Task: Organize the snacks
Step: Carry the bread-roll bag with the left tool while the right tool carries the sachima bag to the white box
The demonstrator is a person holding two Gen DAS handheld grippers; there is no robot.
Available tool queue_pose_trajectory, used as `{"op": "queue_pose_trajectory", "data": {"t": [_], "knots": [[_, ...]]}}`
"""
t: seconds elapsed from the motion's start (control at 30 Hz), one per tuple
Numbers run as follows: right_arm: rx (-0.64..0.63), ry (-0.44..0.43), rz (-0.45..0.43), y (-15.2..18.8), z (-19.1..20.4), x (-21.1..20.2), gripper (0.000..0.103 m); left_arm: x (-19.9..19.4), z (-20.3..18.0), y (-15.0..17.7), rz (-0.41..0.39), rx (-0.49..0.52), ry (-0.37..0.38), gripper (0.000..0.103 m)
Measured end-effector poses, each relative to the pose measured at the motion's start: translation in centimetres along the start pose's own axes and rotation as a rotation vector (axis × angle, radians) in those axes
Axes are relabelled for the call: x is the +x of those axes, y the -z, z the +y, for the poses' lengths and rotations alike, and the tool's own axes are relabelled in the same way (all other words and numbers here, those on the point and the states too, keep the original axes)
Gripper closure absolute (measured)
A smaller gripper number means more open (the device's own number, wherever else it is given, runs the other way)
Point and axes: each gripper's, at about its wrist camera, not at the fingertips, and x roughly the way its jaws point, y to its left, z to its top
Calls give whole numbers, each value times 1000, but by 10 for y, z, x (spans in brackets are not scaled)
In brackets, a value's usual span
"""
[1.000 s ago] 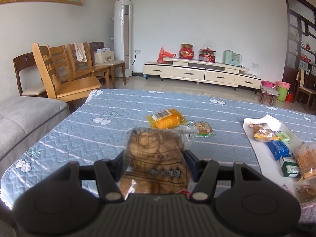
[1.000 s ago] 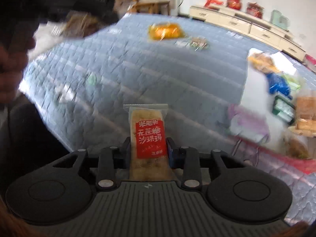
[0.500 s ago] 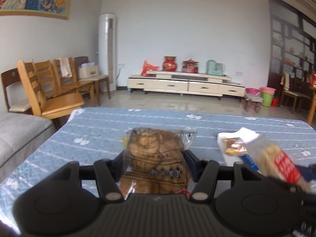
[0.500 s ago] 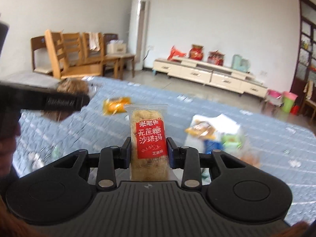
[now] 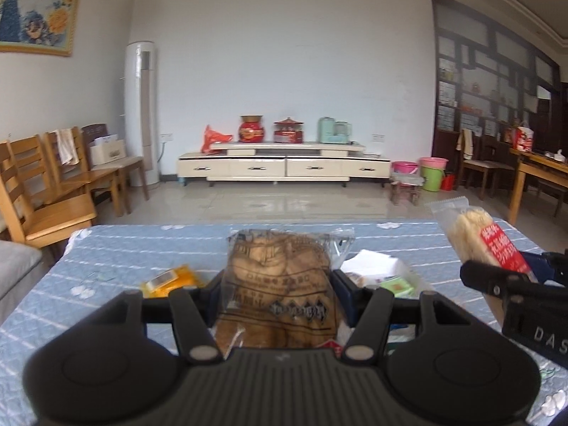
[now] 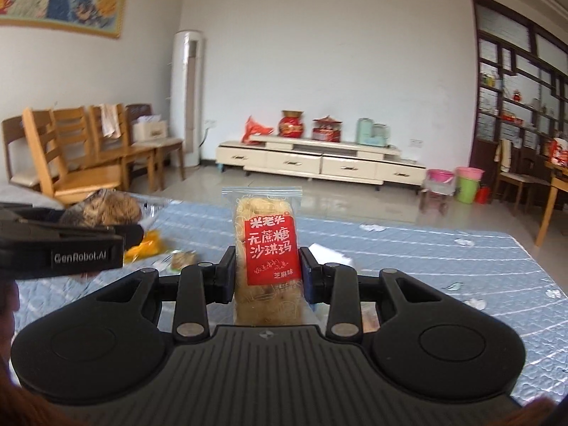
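Observation:
My left gripper is shut on a clear bag of brown pastries, held upright above the blue quilted table. My right gripper is shut on a red-labelled sachima bar, also upright above the table. Each gripper shows in the other's view: the right one with its bar at the right edge, the left one with its bag at the left edge. A yellow snack packet lies on the table. A white tray with a green packet lies behind the left gripper.
A small brown snack lies near the yellow packet. Wooden chairs and a grey sofa edge stand left of the table. A TV cabinet lines the far wall. A wooden table stands far right.
Both grippers have lifted and tilted up from the table, each keeping its snack. The room now fills the views, and the right gripper has come closer beside the left.

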Motion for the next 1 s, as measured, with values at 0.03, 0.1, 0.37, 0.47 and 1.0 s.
{"op": "queue_pose_trajectory", "data": {"t": [0.03,0.1,0.37,0.47,1.0], "knots": [[8,9,-5,-1,-5,0,61,2,-3,-1,-1,5,5,43],[17,22,-12,-2,-13,2,61,5,-9,-3,-2,7,18,43],[57,49,-17,-1,-35,9,61,15,-25,-7,-1,22,46,43],[71,54,-13,-1,-40,15,61,18,-29,-7,1,24,56,43],[105,82,25,3,-39,29,61,37,-44,-5,38,40,84,43]]}}
